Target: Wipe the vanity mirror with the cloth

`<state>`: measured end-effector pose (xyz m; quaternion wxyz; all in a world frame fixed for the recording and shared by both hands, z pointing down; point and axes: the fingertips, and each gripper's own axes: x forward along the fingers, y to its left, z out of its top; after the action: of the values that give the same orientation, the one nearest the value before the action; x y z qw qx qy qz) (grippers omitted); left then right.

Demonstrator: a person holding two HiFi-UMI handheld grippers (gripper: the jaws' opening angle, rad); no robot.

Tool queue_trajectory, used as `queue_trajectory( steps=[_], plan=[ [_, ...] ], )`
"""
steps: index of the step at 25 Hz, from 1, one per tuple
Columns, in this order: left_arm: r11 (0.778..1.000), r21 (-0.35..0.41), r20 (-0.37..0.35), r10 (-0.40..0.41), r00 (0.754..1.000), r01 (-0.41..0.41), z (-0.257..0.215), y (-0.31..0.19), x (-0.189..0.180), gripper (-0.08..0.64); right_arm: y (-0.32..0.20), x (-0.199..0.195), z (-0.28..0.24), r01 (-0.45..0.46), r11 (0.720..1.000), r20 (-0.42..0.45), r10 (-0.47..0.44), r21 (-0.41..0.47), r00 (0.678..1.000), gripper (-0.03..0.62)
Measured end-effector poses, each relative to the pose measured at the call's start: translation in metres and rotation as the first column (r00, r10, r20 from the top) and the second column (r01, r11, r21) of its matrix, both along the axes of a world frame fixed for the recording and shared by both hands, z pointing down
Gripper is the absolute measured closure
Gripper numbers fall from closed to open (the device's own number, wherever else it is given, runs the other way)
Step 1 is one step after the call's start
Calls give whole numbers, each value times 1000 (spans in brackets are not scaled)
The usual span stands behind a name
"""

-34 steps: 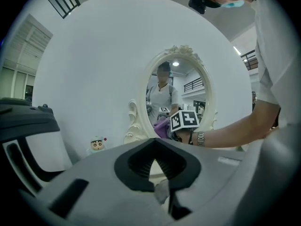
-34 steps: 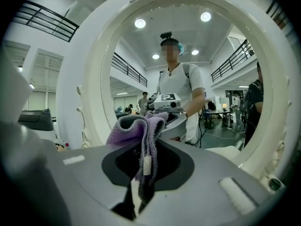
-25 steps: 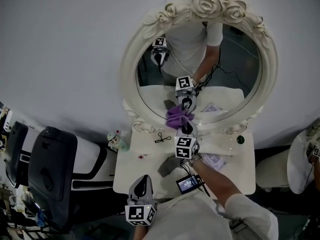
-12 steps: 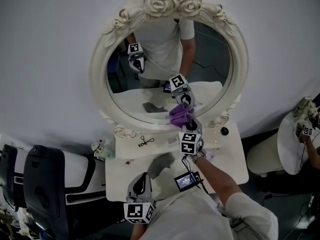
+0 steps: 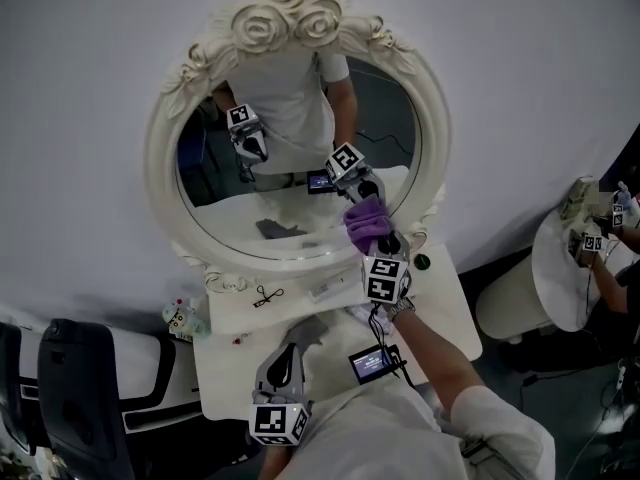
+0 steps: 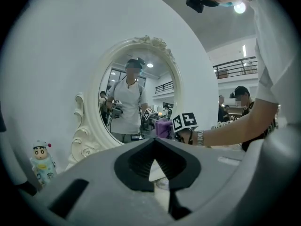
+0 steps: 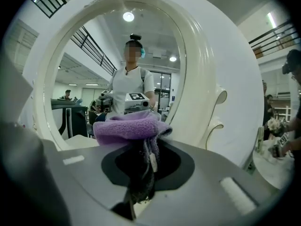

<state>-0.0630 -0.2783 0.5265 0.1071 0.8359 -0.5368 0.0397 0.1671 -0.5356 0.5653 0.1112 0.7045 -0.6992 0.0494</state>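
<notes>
The oval vanity mirror, with its white rose-carved frame [image 5: 158,158], stands at the back of a white table [image 5: 445,313]. A purple cloth [image 5: 366,222] is pressed on the lower right of the glass, with my right gripper [image 5: 379,238] shut on it. In the right gripper view the cloth [image 7: 128,126] bunches over the jaws [image 7: 143,161], just in front of the glass. My left gripper [image 5: 284,366] hangs low over the table's near edge, away from the mirror. Its jaws [image 6: 155,147] are shut on nothing. The mirror frame [image 6: 87,140] shows at the left of that view.
A small doll figure [image 5: 181,317] stands at the table's left end. A black clip-like item [image 5: 262,295] lies under the mirror and a small dark knob [image 5: 422,262] at the right. A black chair [image 5: 85,388] is at the left. Another person sits at a round table [image 5: 560,268] to the right.
The right gripper has slid the cloth from the bottom centre of the glass to its lower right. The head view has swung to the right. The left gripper has stayed low.
</notes>
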Motion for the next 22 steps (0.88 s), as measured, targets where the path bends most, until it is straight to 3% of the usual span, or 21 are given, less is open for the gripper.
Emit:
queue_trajectory(
  steps=[7, 12, 16, 22],
  plan=[
    [1000, 13, -25, 21, 999, -20, -1, -2, 7, 560, 3, 26, -50, -47, 994, -4, 47, 103, 999, 534],
    [999, 21, -36, 38, 999, -37, -3, 1, 14, 560, 13, 51, -87, -103, 979, 67, 93, 174, 993, 535],
    [999, 18, -43, 37, 998, -36, -3, 4, 9, 560, 36, 48, -114, -33, 967, 181, -14, 251, 983, 535],
    [998, 33, -48, 50, 998, -48, -5, 8, 11, 560, 88, 35, -147, 105, 926, 234, -200, 363, 951, 537]
  ],
)
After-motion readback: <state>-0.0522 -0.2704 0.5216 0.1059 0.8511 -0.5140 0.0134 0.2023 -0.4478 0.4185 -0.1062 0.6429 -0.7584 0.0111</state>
